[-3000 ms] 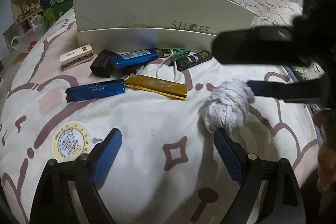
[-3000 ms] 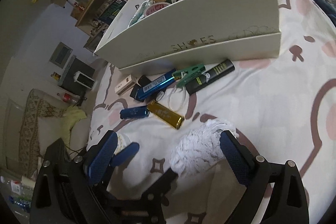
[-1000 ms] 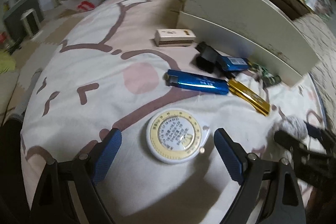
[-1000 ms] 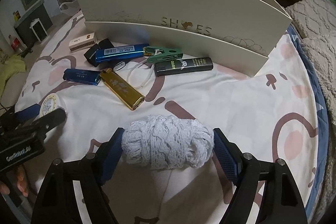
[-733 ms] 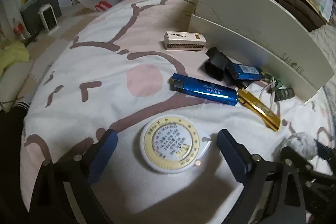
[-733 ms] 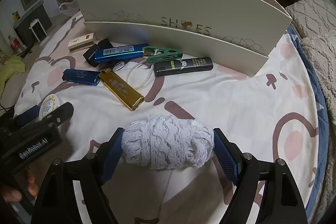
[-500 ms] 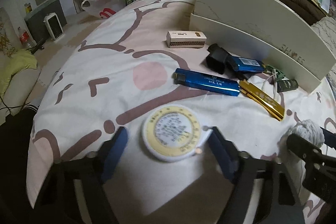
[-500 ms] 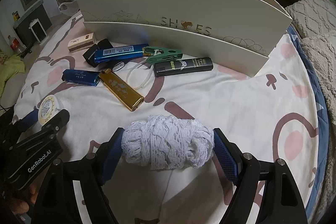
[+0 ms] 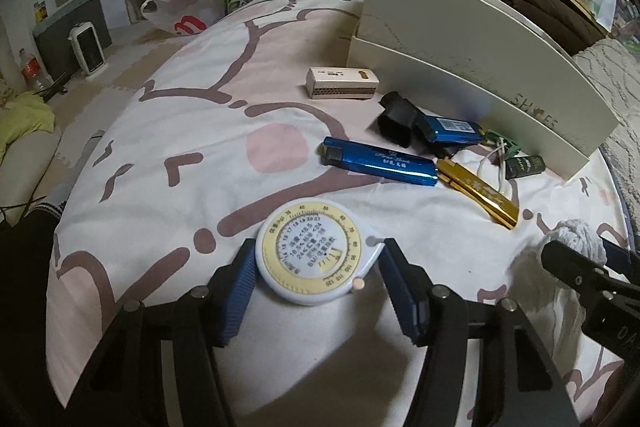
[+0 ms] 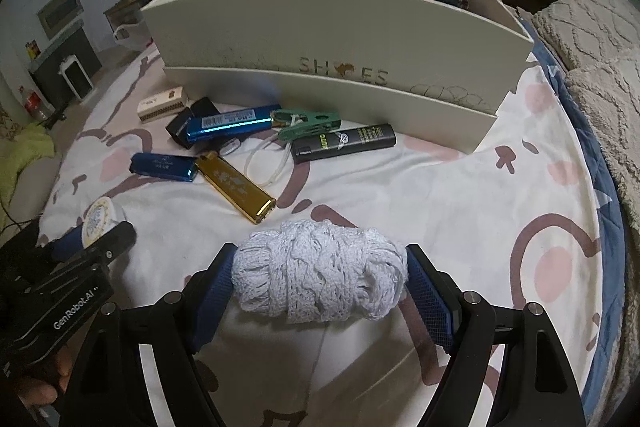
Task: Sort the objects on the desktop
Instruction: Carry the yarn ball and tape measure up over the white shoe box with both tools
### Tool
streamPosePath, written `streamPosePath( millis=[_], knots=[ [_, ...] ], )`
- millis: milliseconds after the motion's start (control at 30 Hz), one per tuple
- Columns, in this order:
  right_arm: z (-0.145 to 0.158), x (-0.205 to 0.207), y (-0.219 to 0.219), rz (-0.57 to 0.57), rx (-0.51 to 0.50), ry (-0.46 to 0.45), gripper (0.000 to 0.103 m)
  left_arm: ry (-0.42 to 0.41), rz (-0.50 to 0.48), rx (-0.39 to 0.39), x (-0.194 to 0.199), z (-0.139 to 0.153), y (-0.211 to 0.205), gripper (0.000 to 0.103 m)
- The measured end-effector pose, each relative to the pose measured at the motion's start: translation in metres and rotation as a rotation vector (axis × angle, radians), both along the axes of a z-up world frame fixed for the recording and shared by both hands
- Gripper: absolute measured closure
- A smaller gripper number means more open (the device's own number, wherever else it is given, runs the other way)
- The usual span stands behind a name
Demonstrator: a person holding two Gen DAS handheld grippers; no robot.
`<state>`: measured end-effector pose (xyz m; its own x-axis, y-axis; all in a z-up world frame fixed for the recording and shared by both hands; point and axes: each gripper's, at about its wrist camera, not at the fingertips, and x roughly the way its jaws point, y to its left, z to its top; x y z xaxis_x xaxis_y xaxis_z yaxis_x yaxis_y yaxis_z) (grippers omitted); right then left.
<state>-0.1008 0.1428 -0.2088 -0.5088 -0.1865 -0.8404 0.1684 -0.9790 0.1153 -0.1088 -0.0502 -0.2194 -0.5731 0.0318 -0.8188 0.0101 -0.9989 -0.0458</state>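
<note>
Between the left gripper point(image 9: 316, 277) pads sits the round tape measure point(image 9: 314, 253), squeezed (jaws just closed). Beyond lie lighters point(image 9: 378, 166). Right gripper point(image 10: 320, 283) squeezes the white yarn ball point(image 10: 320, 277); the box point(image 10: 340, 39) stands ahead.

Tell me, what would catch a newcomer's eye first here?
Two things sit clamped in blue-padded grippers: a round tape measure with a yellow dial in the left gripper, and a white yarn bundle in the right gripper. Behind them, lighters lie scattered on the patterned sheet before a white shoe box.

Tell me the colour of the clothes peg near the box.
Green; the clothes peg shows best in the right wrist view.
</note>
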Motion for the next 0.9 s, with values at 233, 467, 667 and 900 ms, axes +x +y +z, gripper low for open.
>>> streamPosePath(
  millis=[233, 467, 667, 900],
  knots=[
    [0.021, 0.008, 0.002, -0.002, -0.061, 0.063, 0.021, 0.065, -0.066, -0.013, 0.000, 0.015, 0.009, 0.042],
    [0.043, 0.009, 0.010, -0.017, -0.102, 0.124, 0.021, 0.162, -0.146, -0.028, 0.001, 0.036, 0.021, 0.042],
    [0.060, 0.002, 0.013, -0.022, -0.126, 0.165, 0.021, 0.200, -0.198, 0.011, -0.008, 0.052, 0.030, 0.042],
    [0.081, -0.012, 0.015, -0.013, -0.136, 0.227, 0.021, 0.222, -0.238, 0.052, -0.023, 0.065, 0.039, 0.042]
  ],
)
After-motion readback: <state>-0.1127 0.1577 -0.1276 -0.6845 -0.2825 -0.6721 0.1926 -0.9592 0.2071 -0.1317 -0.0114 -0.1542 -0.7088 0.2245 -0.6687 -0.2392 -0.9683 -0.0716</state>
